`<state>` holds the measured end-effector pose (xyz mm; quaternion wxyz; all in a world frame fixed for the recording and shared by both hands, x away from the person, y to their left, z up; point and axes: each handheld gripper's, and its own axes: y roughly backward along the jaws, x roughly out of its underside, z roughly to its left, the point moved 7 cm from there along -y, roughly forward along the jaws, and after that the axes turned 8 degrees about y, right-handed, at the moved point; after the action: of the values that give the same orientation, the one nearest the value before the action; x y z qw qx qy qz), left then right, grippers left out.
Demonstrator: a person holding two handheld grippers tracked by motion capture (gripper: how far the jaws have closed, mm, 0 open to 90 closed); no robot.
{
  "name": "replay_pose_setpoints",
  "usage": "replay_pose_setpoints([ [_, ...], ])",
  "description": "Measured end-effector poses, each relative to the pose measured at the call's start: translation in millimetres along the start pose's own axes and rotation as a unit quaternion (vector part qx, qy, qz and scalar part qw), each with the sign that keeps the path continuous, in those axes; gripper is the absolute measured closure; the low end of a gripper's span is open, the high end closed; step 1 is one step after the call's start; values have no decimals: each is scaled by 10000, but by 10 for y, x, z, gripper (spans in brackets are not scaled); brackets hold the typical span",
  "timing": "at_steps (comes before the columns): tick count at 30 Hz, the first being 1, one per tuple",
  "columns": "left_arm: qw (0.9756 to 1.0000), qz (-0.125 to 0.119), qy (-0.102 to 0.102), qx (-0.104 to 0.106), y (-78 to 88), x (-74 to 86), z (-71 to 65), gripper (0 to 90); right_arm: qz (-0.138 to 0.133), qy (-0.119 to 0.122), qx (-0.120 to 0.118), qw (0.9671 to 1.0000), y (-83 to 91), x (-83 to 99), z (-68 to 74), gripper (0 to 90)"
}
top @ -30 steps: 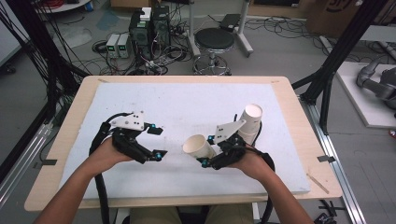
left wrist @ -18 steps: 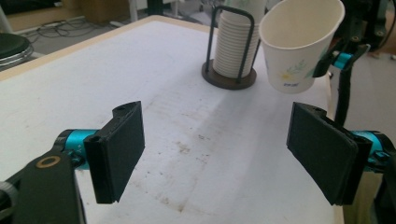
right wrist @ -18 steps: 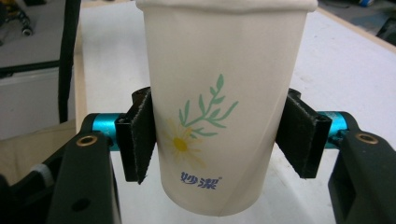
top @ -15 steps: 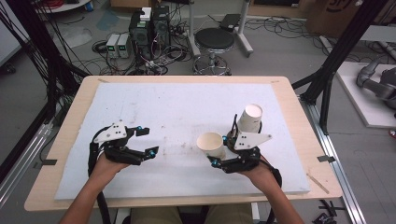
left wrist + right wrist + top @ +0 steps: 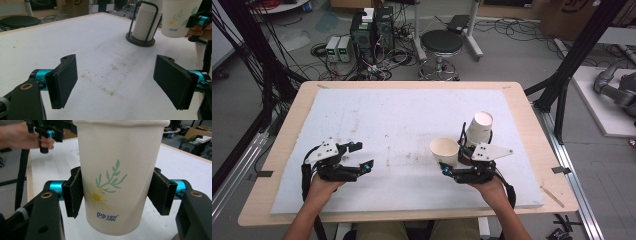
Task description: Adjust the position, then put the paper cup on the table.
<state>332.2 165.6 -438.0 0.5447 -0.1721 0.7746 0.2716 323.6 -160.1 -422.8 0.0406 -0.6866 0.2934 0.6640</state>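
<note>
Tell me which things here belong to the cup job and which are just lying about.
In the job:
- paper cup with a flower print, clamped in the right tool
- stack of paper cups in its wire holder
- left tool, open, holding nothing

Lying about:
- stool
- computer boxes
- floor cables

The white paper cup (image 5: 117, 177) bears a green sprig, yellow daisy and blue lettering.

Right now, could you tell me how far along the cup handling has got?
Done: one paper cup is out of the cup stack in its holder. In hand: the right gripper is shut on it, upright above the white mat. Left: setting it down; the left gripper is open and empty.
</note>
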Motion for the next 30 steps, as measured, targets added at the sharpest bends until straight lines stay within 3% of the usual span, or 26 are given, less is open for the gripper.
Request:
replay_pose_setpoints([
  [15,9998,-100,118,-100,104,12,57,195,-95,1,83,9999,-102,-59,-3,358],
  [21,9998,-95,144,-109,134,27,68,195,-157,10,94,9998,-277,-137,-19,358],
  [30,9996,-155,171,-136,154,17,92,195,-159,175,142,9996,-675,-271,-41,358],
])
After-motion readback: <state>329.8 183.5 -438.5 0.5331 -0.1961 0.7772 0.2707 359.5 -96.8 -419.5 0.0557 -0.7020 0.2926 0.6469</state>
